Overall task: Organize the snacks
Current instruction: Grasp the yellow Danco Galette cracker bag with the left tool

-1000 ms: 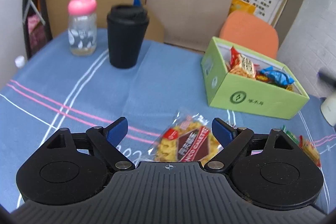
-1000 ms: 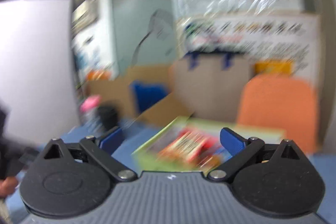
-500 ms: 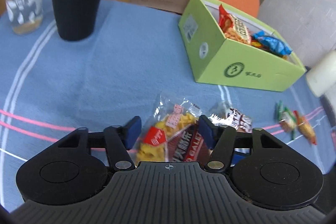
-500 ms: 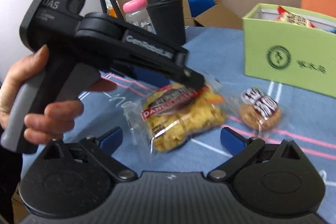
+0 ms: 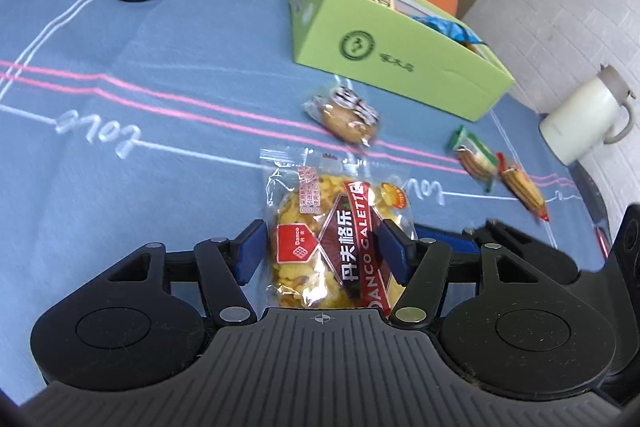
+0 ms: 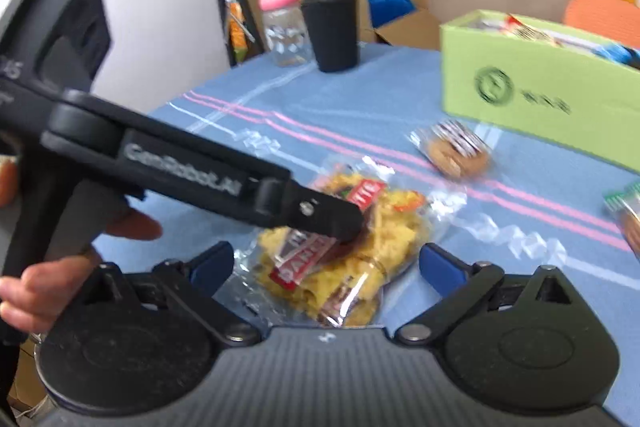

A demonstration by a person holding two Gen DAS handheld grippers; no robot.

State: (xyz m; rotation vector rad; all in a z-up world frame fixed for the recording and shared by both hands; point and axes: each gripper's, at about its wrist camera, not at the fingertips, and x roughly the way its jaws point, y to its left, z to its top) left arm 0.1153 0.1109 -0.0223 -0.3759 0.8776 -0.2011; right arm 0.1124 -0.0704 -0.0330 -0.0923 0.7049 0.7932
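The left gripper [image 5: 322, 253] now has its blue pads on either side of the Danco galette packet [image 5: 334, 239], pinching the wrapper at its near half; half a second ago the fingers were closing around the packet, and a second ago they were spread wide above it. The packet appears lifted or partly lifted off the blue tablecloth [image 5: 160, 147]; whether its far end touches the cloth cannot be told. The right gripper [image 6: 326, 263], which a second ago pointed toward the room, has swung round to face the same packet, and its fingers are spread wide on both sides of it without contact. The left gripper crosses the right wrist view and covers the packet's upper part. Judgement: the grasp step is complete and the transfer step follows. The destination is most likely the green box [image 5: 400, 63], which stands farther back to the right and already holds several packets. Three items remain loose on the cloth: a round cookie packet [image 5: 346, 117] just in front of the box, and a green cracker packet [image 5: 474, 157] touching a red cracker packet [image 5: 522, 187] nearer the white jug [image 5: 582, 121]. The crinkly film may slip under a light pinch.
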